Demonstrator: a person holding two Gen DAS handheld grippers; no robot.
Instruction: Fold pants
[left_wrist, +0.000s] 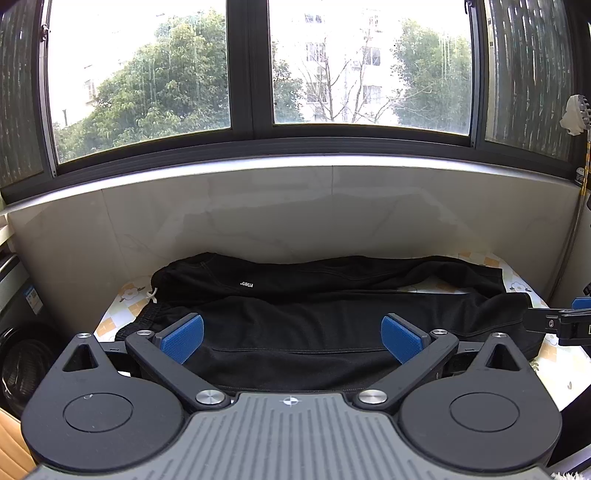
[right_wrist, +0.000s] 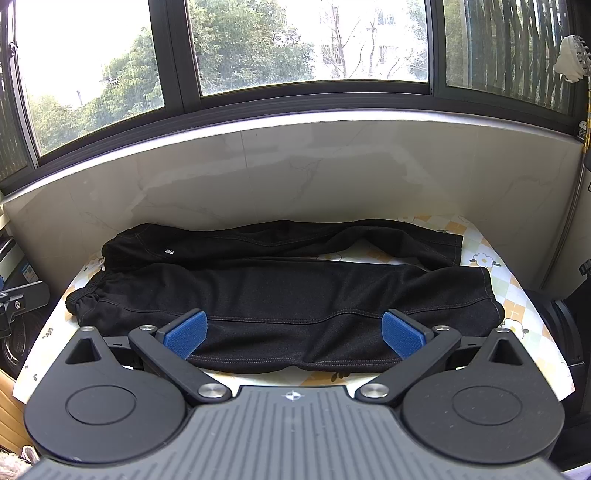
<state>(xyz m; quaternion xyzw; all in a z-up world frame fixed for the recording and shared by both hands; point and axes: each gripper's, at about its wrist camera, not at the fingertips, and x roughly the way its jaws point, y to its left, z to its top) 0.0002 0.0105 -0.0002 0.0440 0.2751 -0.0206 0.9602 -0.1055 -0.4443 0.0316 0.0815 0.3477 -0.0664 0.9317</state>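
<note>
Black pants (left_wrist: 314, 317) lie spread flat on a small table with a flower-patterned cloth (left_wrist: 122, 299), waistband at the left, both legs running to the right; they also show in the right wrist view (right_wrist: 288, 291). A white logo (left_wrist: 246, 284) marks the far leg. My left gripper (left_wrist: 291, 341) is open and empty, hovering over the near leg. My right gripper (right_wrist: 293, 334) is open and empty, over the near edge of the pants. The right gripper's tip shows at the left view's right edge (left_wrist: 561, 323).
A tiled wall (left_wrist: 295, 210) and window sill stand right behind the table. A dark appliance (left_wrist: 22, 362) sits at the left. The table's front edge (right_wrist: 332, 376) lies just under the right gripper. A hose (left_wrist: 585, 166) hangs at the right.
</note>
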